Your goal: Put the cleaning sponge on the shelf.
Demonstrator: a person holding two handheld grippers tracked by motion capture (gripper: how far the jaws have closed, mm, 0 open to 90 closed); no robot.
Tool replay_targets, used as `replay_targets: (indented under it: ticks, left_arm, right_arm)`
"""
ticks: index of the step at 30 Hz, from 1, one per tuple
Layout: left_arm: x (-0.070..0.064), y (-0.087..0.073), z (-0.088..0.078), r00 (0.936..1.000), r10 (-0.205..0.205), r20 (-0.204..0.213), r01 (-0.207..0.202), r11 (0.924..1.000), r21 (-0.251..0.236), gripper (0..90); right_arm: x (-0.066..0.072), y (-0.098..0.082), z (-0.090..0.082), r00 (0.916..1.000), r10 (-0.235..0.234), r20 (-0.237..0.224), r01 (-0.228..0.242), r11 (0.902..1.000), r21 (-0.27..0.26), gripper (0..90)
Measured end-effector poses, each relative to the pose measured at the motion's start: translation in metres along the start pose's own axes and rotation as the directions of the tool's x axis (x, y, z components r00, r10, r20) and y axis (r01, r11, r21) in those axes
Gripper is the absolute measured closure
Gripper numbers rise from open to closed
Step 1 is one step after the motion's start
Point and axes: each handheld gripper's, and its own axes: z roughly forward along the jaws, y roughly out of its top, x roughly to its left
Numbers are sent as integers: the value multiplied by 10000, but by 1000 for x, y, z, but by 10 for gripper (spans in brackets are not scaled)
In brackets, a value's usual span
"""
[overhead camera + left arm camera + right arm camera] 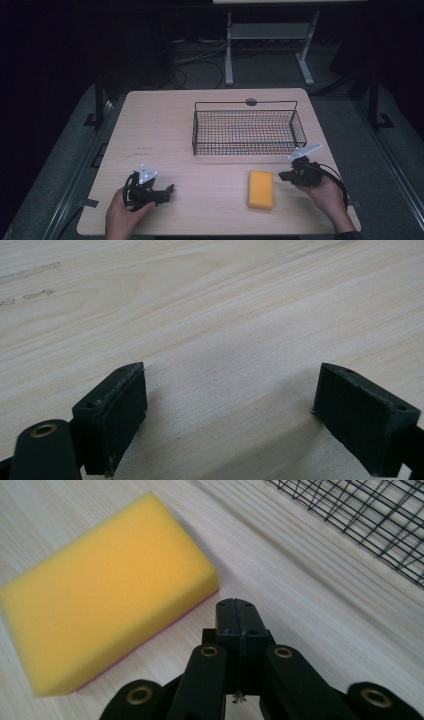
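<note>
A yellow sponge (pixel 261 189) lies flat on the wooden table (pixel 165 130), in front of a black wire basket (pixel 248 131). My right gripper (pixel 283 176) sits just right of the sponge, jaws pressed together with nothing between them. In the right gripper view the shut gripper (pixel 239 611) points at the sponge's (pixel 105 590) near corner, a small gap away, with the basket's mesh (pixel 370 520) at the upper right. My left gripper (pixel 170 190) rests low at the table's front left. Its pads (pixel 117 410) stand wide apart over bare wood.
The basket has nothing in it and stands at the table's back centre-right. A metal stand (pixel 270 40) with cables is on the dark floor beyond the table. Bare wood lies between the two grippers.
</note>
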Motion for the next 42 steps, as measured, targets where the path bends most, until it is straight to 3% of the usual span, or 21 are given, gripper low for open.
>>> replay_targets:
  ticks: [42]
  left_arm:
    - [0,0,0,10000,-1,-10,1,10000,27,128]
  right_arm:
    - [16,31,23,9974,-603,-395,615,9976,303,897]
